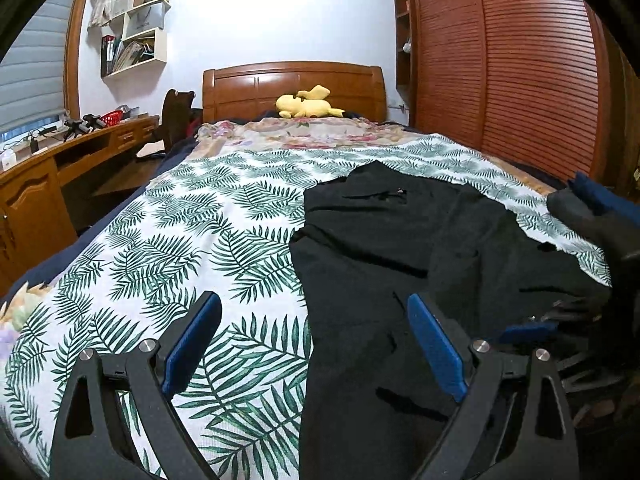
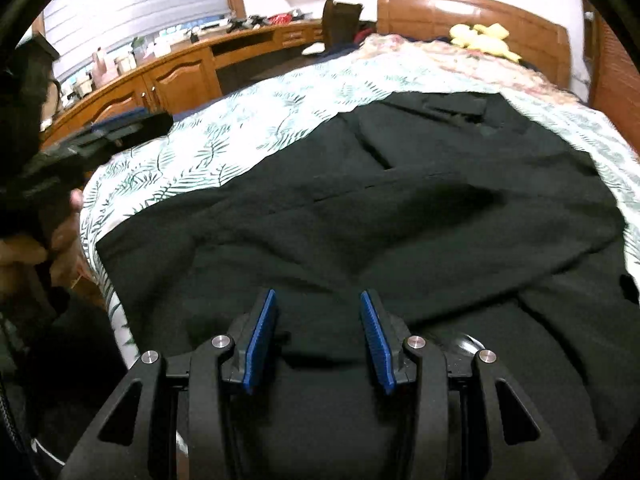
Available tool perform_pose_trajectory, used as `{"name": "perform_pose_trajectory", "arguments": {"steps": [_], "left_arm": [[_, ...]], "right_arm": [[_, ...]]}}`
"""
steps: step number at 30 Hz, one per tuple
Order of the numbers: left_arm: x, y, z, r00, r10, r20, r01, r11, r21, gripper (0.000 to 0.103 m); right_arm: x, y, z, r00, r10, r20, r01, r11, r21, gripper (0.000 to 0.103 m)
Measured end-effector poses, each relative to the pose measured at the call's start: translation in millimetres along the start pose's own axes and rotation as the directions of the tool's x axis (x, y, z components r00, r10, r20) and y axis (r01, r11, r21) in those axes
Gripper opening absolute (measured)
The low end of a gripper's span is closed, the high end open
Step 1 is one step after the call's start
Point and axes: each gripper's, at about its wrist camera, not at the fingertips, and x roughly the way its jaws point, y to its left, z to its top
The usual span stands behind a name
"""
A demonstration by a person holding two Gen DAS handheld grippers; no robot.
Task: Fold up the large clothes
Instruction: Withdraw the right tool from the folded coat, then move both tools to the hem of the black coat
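**Black garment spread on the bed, both grippers over its near end**

Left wrist view: the garment (image 1: pixel 400 248), black and rumpled, lies flat on the leaf-print sheet (image 1: pixel 192 240), on the wardrobe side of the bed. The left gripper (image 1: pixel 314 320) hangs above the garment's left edge with its blue pads spread wide and nothing between them; one pad is over the sheet, the other over the black cloth. Beyond the garment a floral blanket (image 1: pixel 296 132) covers the head of the bed, and a yellow plush toy (image 1: pixel 306 105) rests against the wooden headboard (image 1: pixel 256 84). A desk (image 1: pixel 60 156) runs along the side of the bed away from the garment, with shelves (image 1: pixel 134 36) on the wall above it. The slatted wardrobe (image 1: pixel 512 72) stands close on the garment's side. The right gripper (image 1: pixel 524 332) shows dimly at the garment's near right corner.

Right wrist view: the garment (image 2: pixel 400 208) fills most of the frame. The right gripper (image 2: pixel 319 300) is partly spread just above the cloth near its close edge, gripping nothing. The left gripper (image 2: pixel 120 128) sits off the garment's left edge, a hand (image 2: pixel 52 240) on its handle.
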Motion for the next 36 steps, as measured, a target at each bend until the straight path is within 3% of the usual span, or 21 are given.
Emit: {"name": "perform_pose_trajectory", "arguments": {"steps": [4, 8, 18, 24, 32, 36], "left_arm": [[1.9, -0.2, -0.9, 1.000, -0.007, -0.019, 0.007, 1.000, -0.002, 0.094], [6.6, -3.0, -1.1, 0.999, -0.021, -0.042, 0.021, 1.000, 0.000, 0.094], [6.3, -25.6, -17.0, 0.993, -0.053, -0.103, 0.058, 0.997, 0.043, 0.095], [-12.8, -32.5, -28.4, 0.989, -0.059, -0.138, 0.068, 0.996, 0.063, 0.091], [-23.0, -39.8, -45.1, 0.973, -0.058, -0.221, 0.077, 0.994, 0.078, 0.064], [-27.8, -41.7, -46.5, 0.972, -0.038, -0.233, 0.060, 0.995, 0.086, 0.062]], "right_arm": [[-34.5, -23.6, -14.8, 0.998, -0.040, 0.044, 0.037, 0.998, 0.056, 0.046], [-69.2, -50.0, -37.0, 0.988, -0.137, 0.065, 0.129, 0.984, 0.122, 0.046], [-109.5, -118.1, -87.7, 0.944, -0.331, -0.015, 0.323, 0.910, 0.260, 0.046], [-124.8, -132.9, -99.9, 0.942, -0.335, -0.019, 0.325, 0.899, 0.294, 0.046], [-145.7, -141.2, -114.2, 0.944, -0.328, -0.033, 0.322, 0.894, 0.311, 0.046], [-152.2, -148.0, -123.6, 0.948, -0.314, -0.046, 0.310, 0.889, 0.338, 0.046]]}}
